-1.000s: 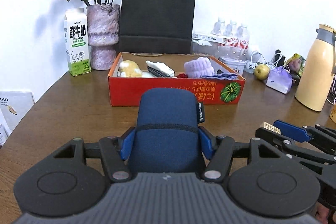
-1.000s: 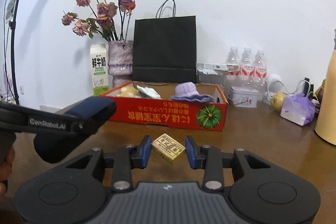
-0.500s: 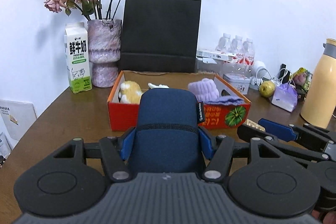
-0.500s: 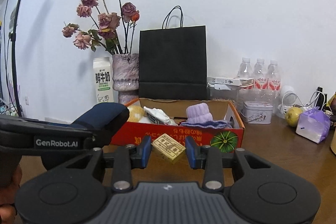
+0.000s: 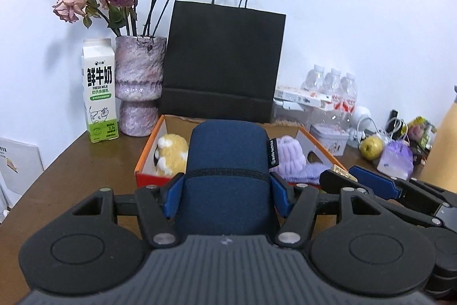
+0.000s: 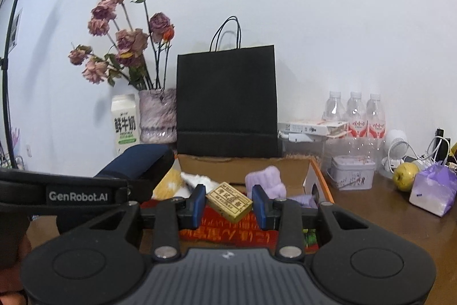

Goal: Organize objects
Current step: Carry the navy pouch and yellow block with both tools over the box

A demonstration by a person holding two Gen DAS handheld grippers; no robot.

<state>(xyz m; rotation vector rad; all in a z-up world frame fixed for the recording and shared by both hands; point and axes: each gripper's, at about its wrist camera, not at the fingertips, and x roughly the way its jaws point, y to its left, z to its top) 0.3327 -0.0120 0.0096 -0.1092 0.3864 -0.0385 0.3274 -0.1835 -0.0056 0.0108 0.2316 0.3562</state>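
Observation:
My left gripper (image 5: 227, 195) is shut on a navy blue fabric pouch (image 5: 227, 170) and holds it up at the near edge of the red cardboard box (image 5: 148, 156). My right gripper (image 6: 229, 203) is shut on a small tan rectangular block (image 6: 229, 201) with printed characters, held above the box's front wall (image 6: 228, 233). Inside the box lie a yellow plush toy (image 5: 170, 153) and a purple knitted item (image 5: 290, 155). In the right wrist view the pouch (image 6: 137, 165) shows at the left; in the left wrist view the right gripper (image 5: 340, 175) shows at the right.
Behind the box stand a black paper bag (image 5: 222, 65), a vase of dried roses (image 5: 138, 87) and a milk carton (image 5: 100, 90). To the right are water bottles (image 6: 354, 116), a tin (image 6: 352, 173), a green pear (image 6: 405, 176) and a purple packet (image 6: 434, 190).
Both grippers have risen and moved forward toward the red box, each still holding its object; the box's inside now shows from higher up.

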